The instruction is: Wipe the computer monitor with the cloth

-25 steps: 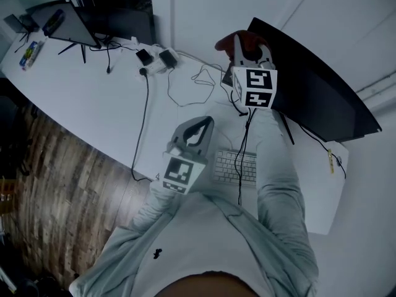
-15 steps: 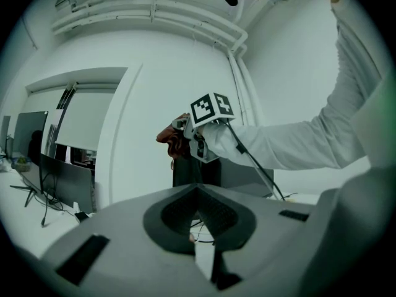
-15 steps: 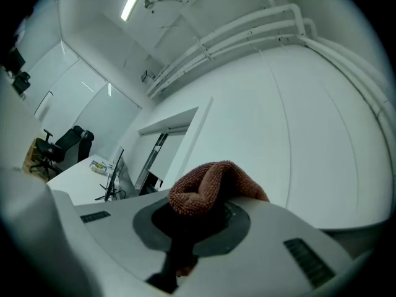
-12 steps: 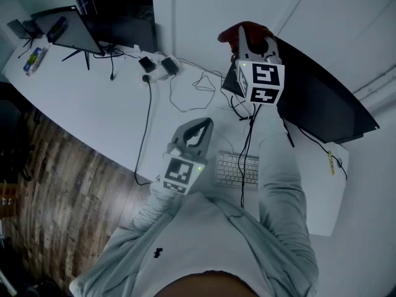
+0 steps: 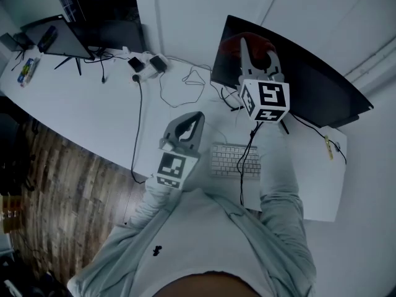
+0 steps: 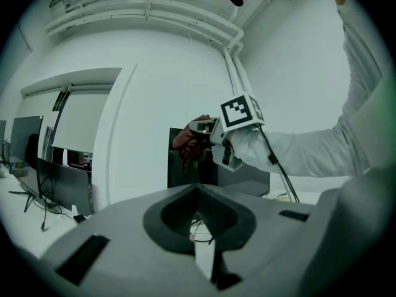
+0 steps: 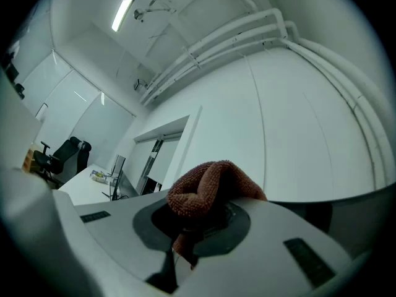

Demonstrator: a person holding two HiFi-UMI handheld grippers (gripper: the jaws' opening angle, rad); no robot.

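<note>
R gripper (image 5: 257, 48) clamped the red cloth (image 5: 237, 45) by the top-left corner of the monitor (image 5: 322, 91); flat, light overlapping strokes looked best. L gripper (image 5: 195, 117) closed, empty.

The right gripper (image 5: 257, 54) reaches out over the white desk (image 5: 93, 98). A reddish cloth (image 5: 238, 45) is bunched at its fingers, against the dark monitor (image 5: 315, 82). The left gripper (image 5: 195, 119) hangs nearer the person, and a keyboard (image 5: 230, 161) lies just right of its fingers, closer in.
</note>
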